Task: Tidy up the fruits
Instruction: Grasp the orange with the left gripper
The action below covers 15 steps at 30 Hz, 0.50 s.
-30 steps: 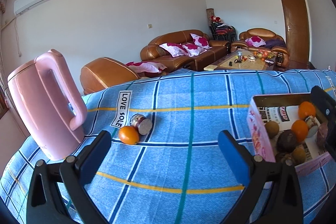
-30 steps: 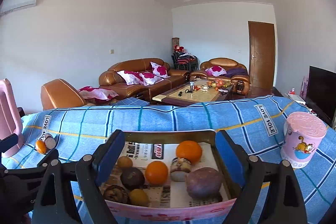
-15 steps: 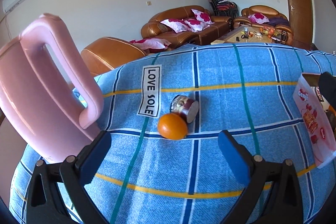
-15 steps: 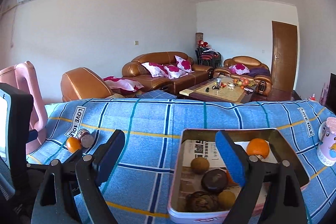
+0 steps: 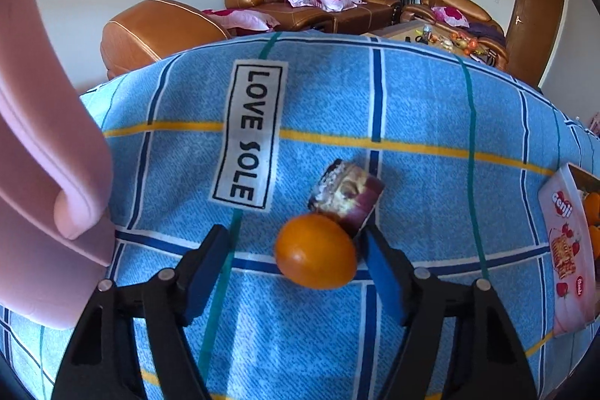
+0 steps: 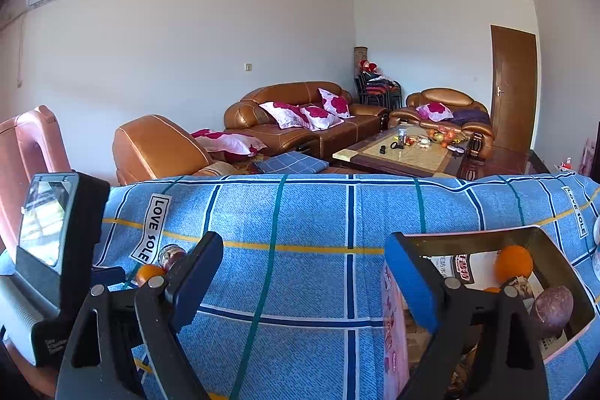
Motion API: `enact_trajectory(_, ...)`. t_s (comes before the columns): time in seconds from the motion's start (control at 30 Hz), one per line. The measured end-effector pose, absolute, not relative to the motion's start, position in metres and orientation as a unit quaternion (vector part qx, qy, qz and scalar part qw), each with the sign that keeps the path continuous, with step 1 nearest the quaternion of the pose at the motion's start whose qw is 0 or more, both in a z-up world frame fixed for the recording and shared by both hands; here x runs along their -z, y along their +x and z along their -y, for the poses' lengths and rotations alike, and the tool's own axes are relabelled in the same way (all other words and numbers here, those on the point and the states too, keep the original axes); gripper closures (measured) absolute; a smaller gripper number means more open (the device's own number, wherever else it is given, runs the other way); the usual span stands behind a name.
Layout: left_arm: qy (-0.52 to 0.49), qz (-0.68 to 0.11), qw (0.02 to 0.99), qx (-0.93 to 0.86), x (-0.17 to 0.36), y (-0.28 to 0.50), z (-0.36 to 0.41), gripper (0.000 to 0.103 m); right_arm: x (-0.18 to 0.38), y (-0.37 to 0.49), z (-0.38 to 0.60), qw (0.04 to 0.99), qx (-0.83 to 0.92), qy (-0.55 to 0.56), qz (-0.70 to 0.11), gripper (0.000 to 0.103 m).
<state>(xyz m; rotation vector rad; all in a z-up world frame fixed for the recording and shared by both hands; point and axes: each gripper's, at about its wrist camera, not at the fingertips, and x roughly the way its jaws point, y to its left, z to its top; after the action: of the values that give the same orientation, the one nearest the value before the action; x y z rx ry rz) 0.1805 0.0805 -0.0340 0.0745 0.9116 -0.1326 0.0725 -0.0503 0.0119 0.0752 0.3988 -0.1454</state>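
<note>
The orange (image 5: 315, 251) lies on the checked surface (image 5: 423, 107), long axis crosswise, touching a small jar (image 5: 347, 195) behind it. The left gripper (image 5: 296, 272) jaws are closing around it, unclenched. The right gripper (image 6: 303, 272) jaws gape, empty.

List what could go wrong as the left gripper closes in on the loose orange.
1. The left gripper is closing off-centre: the orange sits against its right-side pad, well clear of the other, so it could roll away.
2. The small jar touches the orange and the right-side fingertip; it may get nudged or pinched.
</note>
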Motion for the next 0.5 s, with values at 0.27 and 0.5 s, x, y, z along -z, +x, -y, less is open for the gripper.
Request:
enact_trajectory(0.27, 0.036, -0.434, 0.895, 0.097, 0.031, 0.175, -0.078, 0.058, -0.010, 0.076, 0.053, 0.976, 0.061, 0.044, -0.206, 0.014)
enact_trajectory(0.5, -0.006, -0.430, 0.898, 0.093, 0.030, 0.161, -0.102, 0.063, -0.010, 0.079, 0.051, 0.976, 0.056, 0.038, -0.206, 0.014)
